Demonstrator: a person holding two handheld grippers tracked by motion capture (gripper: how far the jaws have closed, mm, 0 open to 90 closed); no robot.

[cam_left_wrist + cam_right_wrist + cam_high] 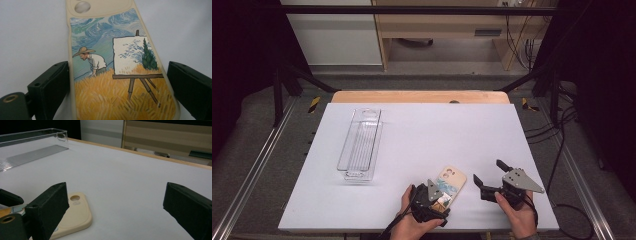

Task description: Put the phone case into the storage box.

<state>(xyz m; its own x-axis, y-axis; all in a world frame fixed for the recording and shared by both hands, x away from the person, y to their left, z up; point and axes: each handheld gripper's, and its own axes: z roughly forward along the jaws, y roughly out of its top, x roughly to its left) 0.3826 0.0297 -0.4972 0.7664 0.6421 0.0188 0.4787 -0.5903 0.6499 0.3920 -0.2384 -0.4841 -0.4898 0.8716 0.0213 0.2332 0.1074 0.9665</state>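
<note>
Phone case flat at the bench's near edge.
We find the left gripper (117, 82) spread astride the phone case (117, 75), jaws just beside its edges; right gripper (492, 175) spread nearby; clear tray (360, 145) farther off.

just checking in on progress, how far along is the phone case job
Early. Nothing looks finished: the phone case lies flat on the table, and the clear tray is empty. In hand: the left tongs straddle the case, jaws open on each side. The right tongs wait open nearby. Gripping and moving remain.
</note>
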